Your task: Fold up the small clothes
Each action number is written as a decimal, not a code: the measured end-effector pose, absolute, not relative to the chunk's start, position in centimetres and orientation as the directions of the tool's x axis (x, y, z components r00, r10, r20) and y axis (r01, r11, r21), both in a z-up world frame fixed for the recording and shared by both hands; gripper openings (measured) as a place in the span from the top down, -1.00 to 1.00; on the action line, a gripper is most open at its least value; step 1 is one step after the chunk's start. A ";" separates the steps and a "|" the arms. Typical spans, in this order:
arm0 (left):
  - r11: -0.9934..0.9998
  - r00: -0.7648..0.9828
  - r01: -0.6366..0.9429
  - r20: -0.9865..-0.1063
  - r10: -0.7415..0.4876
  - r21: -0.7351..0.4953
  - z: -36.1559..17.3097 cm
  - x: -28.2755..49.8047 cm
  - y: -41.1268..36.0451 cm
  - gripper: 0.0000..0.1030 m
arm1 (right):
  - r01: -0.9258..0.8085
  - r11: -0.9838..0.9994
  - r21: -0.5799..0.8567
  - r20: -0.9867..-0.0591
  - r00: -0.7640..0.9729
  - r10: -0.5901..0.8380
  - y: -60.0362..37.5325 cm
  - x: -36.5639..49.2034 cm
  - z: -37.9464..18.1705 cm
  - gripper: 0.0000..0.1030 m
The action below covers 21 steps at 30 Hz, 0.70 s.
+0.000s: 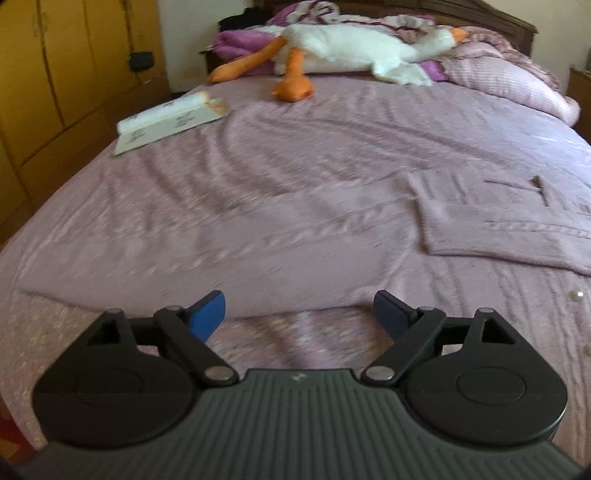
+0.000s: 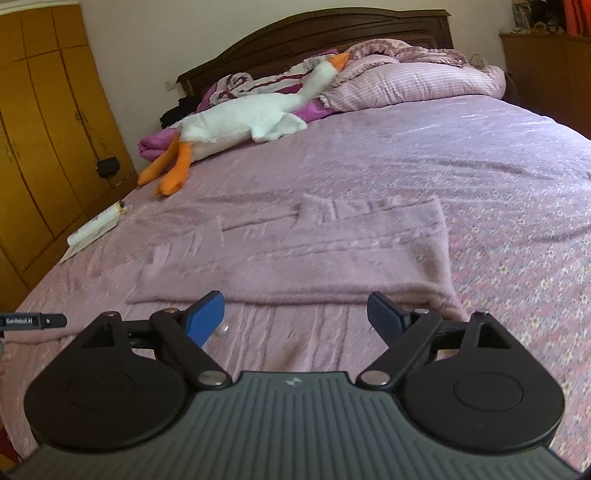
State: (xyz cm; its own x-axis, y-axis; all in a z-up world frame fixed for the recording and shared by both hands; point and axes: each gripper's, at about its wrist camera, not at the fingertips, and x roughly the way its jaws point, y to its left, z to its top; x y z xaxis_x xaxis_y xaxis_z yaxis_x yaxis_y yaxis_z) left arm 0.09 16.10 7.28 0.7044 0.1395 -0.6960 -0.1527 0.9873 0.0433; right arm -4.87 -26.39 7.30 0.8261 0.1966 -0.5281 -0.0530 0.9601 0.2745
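Observation:
A pale pink knitted garment (image 2: 332, 254) lies spread flat on the pink bedsheet. In the right wrist view its body is just ahead of my right gripper (image 2: 297, 315), which is open and empty above the garment's near edge. In the left wrist view the garment (image 1: 229, 251) stretches across the bed, with a folded part (image 1: 498, 225) at the right. My left gripper (image 1: 299, 314) is open and empty over the garment's near hem. Both grippers have blue fingertips (image 1: 208, 314).
A white plush goose (image 2: 251, 118) with orange legs lies near the pillows (image 2: 417, 81). A folded white cloth (image 1: 166, 118) sits by the bed's left edge. A yellow wardrobe (image 2: 44, 140) stands at the left. A dark headboard (image 2: 314, 33) is behind.

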 end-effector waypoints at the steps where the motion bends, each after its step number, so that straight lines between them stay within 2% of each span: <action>1: 0.985 0.699 -0.167 -0.700 0.146 0.040 7.1 0.0 16.6 -0.72 | -0.056 0.962 0.266 -0.534 0.823 0.195 -26.0 -5.1 7.1 -0.76; 6: 0.971 0.688 -0.238 -0.705 0.172 0.004 6.2 -0.5 19.0 -0.72 | -0.060 0.965 0.255 -0.555 0.808 0.197 -25.2 -5.3 5.5 -0.78; 14: 0.924 0.639 -0.381 -0.729 0.246 -0.022 4.4 -0.4 22.2 -0.72 | 0.018 0.974 0.227 -0.586 0.801 0.122 -25.5 -5.4 2.5 -0.79; 21: 0.892 0.657 -0.439 -0.714 0.241 -0.103 3.7 -0.5 24.3 -0.73 | 0.039 0.974 0.221 -0.597 0.795 0.104 -25.7 -5.3 1.3 -0.83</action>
